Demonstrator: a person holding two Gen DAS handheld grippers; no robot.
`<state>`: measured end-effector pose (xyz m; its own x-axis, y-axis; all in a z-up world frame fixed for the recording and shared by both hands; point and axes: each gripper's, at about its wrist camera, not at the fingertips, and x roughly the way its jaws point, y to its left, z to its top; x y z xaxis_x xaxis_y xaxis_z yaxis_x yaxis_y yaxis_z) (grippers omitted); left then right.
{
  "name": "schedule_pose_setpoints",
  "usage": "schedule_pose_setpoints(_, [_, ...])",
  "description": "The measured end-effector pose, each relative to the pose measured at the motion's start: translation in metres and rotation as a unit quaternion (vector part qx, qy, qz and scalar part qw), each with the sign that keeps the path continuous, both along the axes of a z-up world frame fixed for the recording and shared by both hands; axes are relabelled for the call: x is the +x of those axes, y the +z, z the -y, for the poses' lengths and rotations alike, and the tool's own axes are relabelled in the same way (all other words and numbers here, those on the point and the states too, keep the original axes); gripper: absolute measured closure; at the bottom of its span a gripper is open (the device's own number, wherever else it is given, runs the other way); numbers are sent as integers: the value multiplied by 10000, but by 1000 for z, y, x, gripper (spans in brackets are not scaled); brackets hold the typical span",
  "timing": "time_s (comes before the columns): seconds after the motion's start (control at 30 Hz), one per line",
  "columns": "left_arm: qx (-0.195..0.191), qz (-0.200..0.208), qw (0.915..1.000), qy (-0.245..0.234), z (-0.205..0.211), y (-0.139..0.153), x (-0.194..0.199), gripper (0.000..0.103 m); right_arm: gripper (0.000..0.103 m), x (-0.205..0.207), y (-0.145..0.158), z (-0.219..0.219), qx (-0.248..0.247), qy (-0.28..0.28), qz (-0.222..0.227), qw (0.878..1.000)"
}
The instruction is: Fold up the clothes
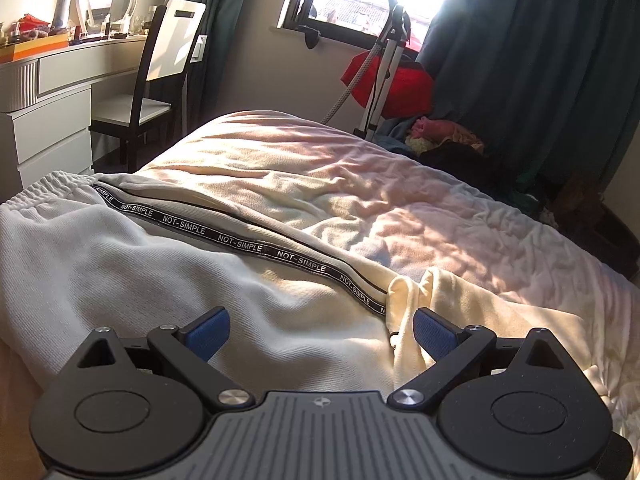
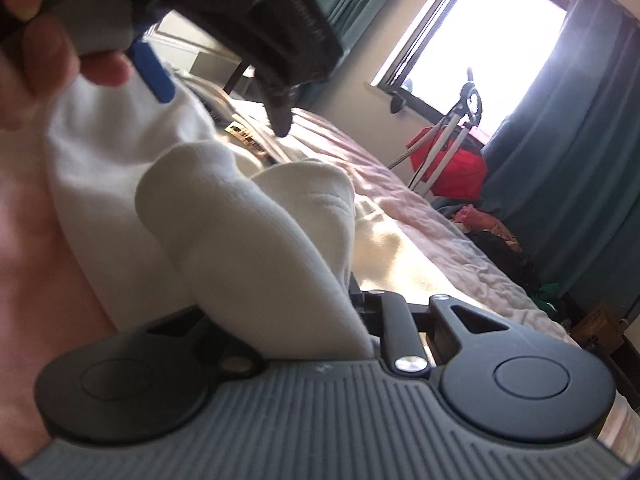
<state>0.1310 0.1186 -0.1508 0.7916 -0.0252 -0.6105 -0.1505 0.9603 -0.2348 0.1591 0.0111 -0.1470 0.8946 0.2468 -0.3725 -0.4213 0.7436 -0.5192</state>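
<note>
Cream sweatpants (image 1: 132,264) with a black "NOT-SIMPLE" side stripe (image 1: 240,242) lie on the bed, waistband at the far left. My left gripper (image 1: 322,330) is open, low over the pants, its blue pads (image 1: 434,330) on either side of the fabric; a bunched fold rises beside the right pad. In the right wrist view my right gripper (image 2: 312,320) is shut on a thick bunch of the cream fabric (image 2: 260,240), which covers its fingers. The left gripper (image 2: 256,36) and the hand holding it show above.
The bed (image 1: 420,216) has a wrinkled pink-cream cover. A white dresser (image 1: 52,112) and chair (image 1: 160,64) stand at the left. A garment steamer (image 1: 384,68), red cloth and a clothes pile (image 1: 448,136) sit by the window and teal curtains.
</note>
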Motion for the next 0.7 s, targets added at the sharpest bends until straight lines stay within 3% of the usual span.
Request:
schedule_pose_setpoints(0.17, [-80,-103,9999,69,-3,-8,4,6,79,5,2,2,-8,112,-318,9994])
schedule_pose_setpoints(0.3, [-89,-7,10000,27,-2,-4,1,6,66,1,23,24,696,204,-1168,9905])
schedule_pose_setpoints(0.33, [-122,14,9999,9,-2,-3,0,6,56,-2,29,33,954,236,-1408,9851])
schedule_pose_setpoints(0.37, [-156,30,9999,-8,-2,-3,-2,6,37,-4,34,42,1211,268,-1646,9785])
schedule_pose_setpoints(0.43, [-236,38,9997,-34,-2,-2,-4,6,21,-12,45,54,1546,351,-1895,9690])
schedule_pose_setpoints(0.57, [-456,36,9988,-147,0,-3,-9,6,21,-30,64,73,2035,513,-2141,9540])
schedule_pose_setpoints(0.7, [-760,16,9967,-296,1,-6,-12,6,21,-41,85,91,2352,149,-1974,9516])
